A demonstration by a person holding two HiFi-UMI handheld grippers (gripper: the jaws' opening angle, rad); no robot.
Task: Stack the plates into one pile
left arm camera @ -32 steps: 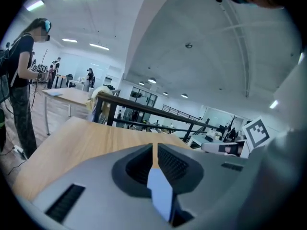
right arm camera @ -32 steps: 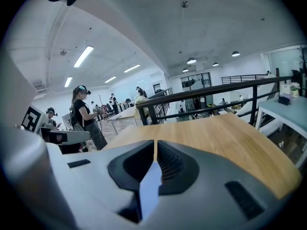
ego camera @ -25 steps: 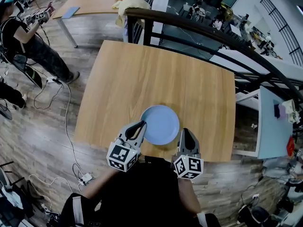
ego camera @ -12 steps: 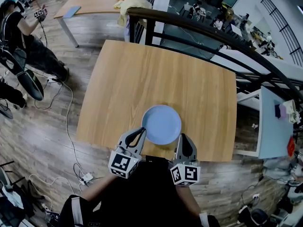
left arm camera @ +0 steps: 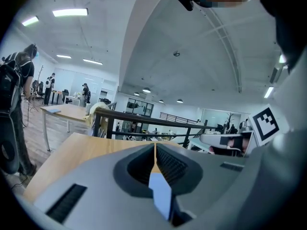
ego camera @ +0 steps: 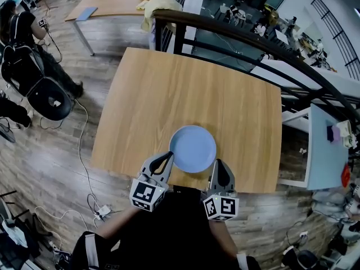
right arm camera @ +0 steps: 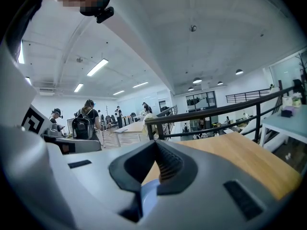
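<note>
Wooden tabletop (ego camera: 169, 94): blue plate (ego camera: 193, 148) near front edge, between both tips. Left hand-held gripper (ego camera: 168, 155) just beside left rim, jaws just closed together, nothing between. Right hand-held gripper (ego camera: 218, 163) beside right rim, jaws together, equally near.

Grey left tool (ego camera: 167, 155) and right tool (ego camera: 218, 165), black-and-white marker cubes (ego camera: 146, 194), black clothing (ego camera: 174, 232)

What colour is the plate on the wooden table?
Light blue, plain with no pattern; the plate shows best in the head view.
</note>
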